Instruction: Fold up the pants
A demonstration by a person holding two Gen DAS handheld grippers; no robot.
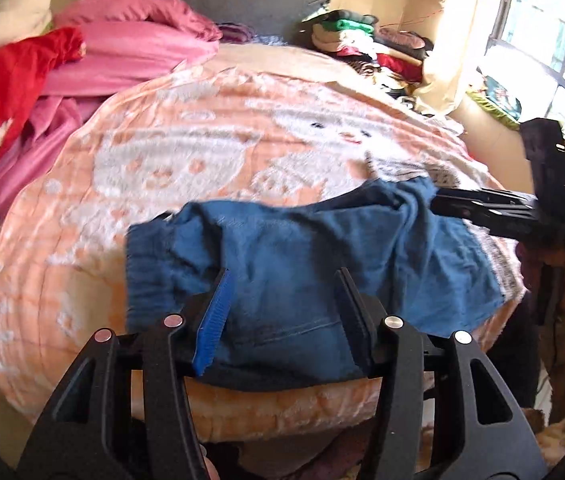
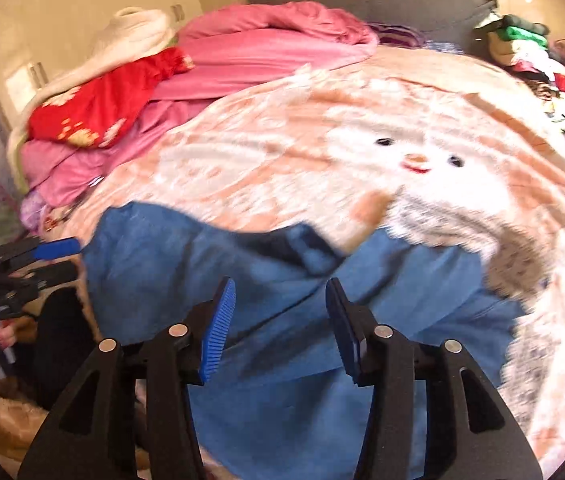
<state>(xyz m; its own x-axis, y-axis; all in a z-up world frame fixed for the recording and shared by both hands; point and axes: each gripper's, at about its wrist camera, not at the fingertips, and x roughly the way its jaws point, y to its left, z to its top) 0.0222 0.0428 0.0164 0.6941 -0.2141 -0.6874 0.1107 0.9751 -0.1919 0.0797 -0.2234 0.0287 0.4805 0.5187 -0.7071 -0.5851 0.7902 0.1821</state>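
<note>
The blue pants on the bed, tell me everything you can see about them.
The blue pants are soft, denim-like cloth, lying crumpled and partly folded on the peach patterned blanket near the bed's front edge. A gathered elastic cuff or band shows at their left end, and curved stitching like a pocket seam sits near the front. The left gripper stands open over the near edge. The right gripper is also open just above the cloth; whether either touches is unclear.

The pants [image 1: 282, 264] lie on the blanket [image 1: 210, 136] at its near edge, seemingly bunched, bedding [image 1: 130, 48] piled behind-left.
</note>
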